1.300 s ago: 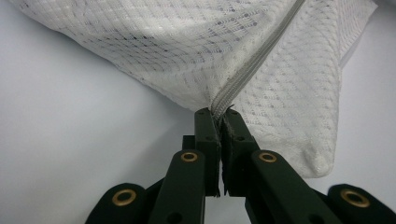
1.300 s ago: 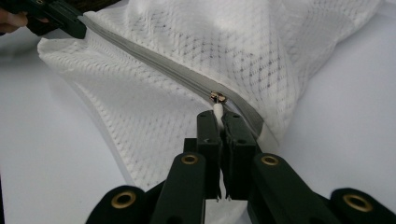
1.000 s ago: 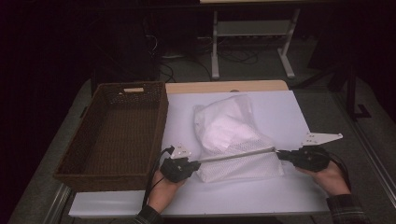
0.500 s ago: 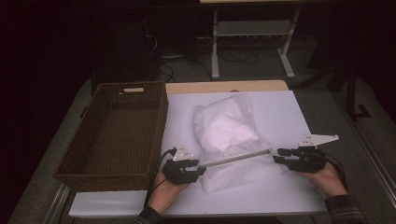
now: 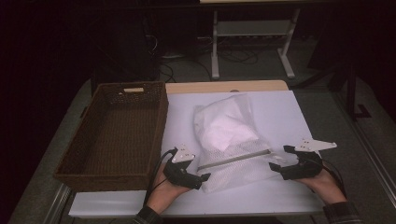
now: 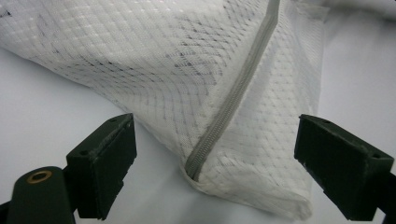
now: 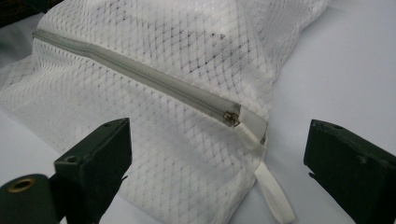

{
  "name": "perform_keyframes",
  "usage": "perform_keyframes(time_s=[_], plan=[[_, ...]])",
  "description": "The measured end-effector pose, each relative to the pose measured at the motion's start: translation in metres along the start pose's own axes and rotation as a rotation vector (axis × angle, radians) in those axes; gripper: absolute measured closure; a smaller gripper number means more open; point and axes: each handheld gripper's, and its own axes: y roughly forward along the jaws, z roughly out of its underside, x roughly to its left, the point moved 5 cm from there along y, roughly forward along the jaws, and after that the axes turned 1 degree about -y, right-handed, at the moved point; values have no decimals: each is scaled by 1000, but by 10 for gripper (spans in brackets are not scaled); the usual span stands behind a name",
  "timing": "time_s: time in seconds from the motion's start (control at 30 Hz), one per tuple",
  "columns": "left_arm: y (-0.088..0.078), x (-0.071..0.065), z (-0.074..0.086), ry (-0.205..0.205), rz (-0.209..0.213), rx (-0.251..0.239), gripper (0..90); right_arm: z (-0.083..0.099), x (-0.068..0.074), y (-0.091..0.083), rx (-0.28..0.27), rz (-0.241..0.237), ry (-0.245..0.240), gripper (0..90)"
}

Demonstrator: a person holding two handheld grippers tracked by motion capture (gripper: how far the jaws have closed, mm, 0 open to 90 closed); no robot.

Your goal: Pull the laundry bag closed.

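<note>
Soft, light white mesh zip bag (image 5: 231, 140), limp and floppy; best pinched at zipper ends. Left tongs (image 5: 198, 179) and right tongs (image 5: 278, 162), just opened wide beside bag, gripping nothing.

Looked like a lab or some recording setup rather than anyone's home. The bench (image 5: 280, 112) was covered in a plain white sheet and lit up while the room around it stayed dark. Behind it sat a bare metal stand (image 5: 252, 35) on a grey floor with loose cables (image 5: 163, 70) trailing about. A wicker basket (image 5: 114, 135) was the only homely bit.
</note>
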Motion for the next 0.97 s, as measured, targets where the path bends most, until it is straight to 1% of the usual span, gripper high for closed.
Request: perform_keyframes(time_s=[0.1, 0.17, 0.23, 0.37, 0.53, 0.63, 0.67, 0.7, 0.97], plan=[[-3, -4, 1, 9, 5, 1, 124, 4, 3, -4, -7, 13, 5, 73], [-5, -7, 3, 15, 11, -1, 124, 8, 3, -7, -8, 30, 11, 73], [-7, -9, 4, 17, 15, 0, 124, 12, 3, -11, -11, 35, 22, 73], [-11, -12, 10, 21, 18, 5, 124, 20, 3, -18, -21, 46, 39, 73], [-15, -14, 19, 16, 21, 11, 124, 30, 4, -25, -28, 63, 56, 74], [-16, -15, 23, 12, 25, 13, 124, 33, 4, -27, -25, 64, 58, 74], [-16, -15, 27, 18, 16, 24, 124, 35, 3, -28, -19, 64, 59, 74], [-16, -15, 28, 23, 9, 28, 124, 37, 3, -29, -15, 62, 54, 74], [-15, -14, 27, 30, 4, 32, 124, 37, 3, -26, -10, 50, 43, 74]])
